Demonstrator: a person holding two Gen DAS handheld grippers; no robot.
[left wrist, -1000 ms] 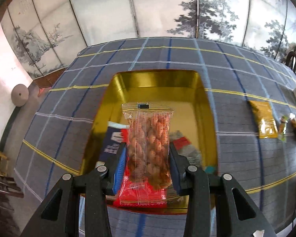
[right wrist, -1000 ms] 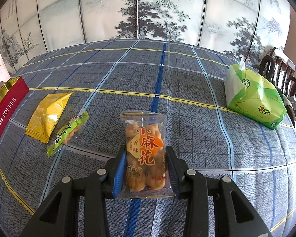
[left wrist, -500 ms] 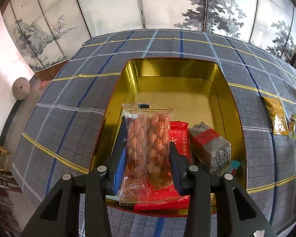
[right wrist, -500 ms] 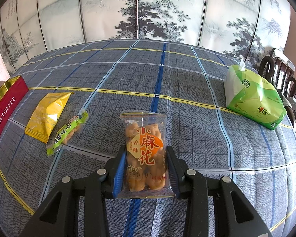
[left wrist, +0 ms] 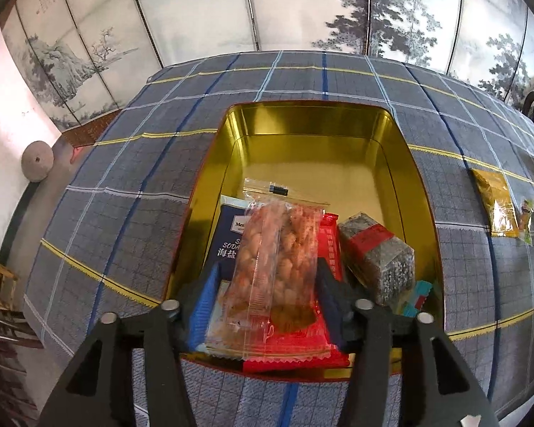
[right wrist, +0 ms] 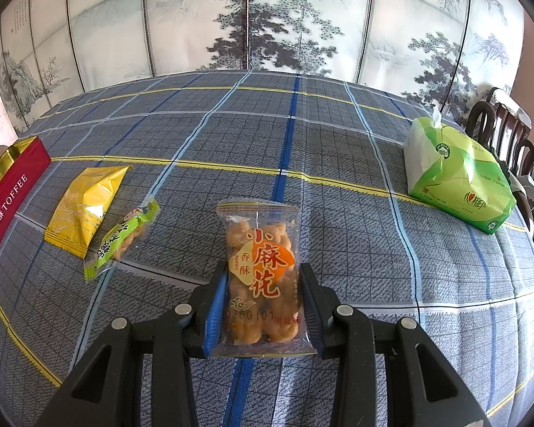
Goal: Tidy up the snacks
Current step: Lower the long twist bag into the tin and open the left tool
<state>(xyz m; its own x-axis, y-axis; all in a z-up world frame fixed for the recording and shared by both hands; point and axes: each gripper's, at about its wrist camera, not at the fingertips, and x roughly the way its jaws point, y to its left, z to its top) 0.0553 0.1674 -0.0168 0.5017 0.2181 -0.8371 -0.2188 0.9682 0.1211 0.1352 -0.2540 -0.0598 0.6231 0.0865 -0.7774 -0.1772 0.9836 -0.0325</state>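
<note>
Hovering low over the near end of the gold tin (left wrist: pixel 313 124), the left gripper (left wrist: pixel 267 299) has its jaws apart on either side of a clear peanut packet (left wrist: pixel 277 259); whether the blue pads actually touch it cannot be told. Packet lies tilted, lower centre of frame, atop a red wrapper (left wrist: pixel 302 341) and a navy soda-cracker pack (left wrist: pixel 229 238) lettered "SODA" and "海盐". A dark seaweed-speckled block with red band (left wrist: pixel 373 256) sits right of them inside the tin.

Right gripper (right wrist: pixel 263 306), lower centre of its view, jaws closed narrow on a clear fried-twist packet (right wrist: pixel 261 281) printed "小麻花", "香酥", "椒盐味".

Table carries a grey-blue plaid cloth (right wrist: pixel 338 213); painted landscape screen (right wrist: pixel 267 17) behind. Left of frame: yellow foil packet (right wrist: pixel 85 206), green-edged snack packet (right wrist: pixel 124 238), tin's red side reading "TOFFEE". Upper right: green tissue pack (right wrist: pixel 455 178), dark chairs (right wrist: pixel 509 131) beyond.
</note>
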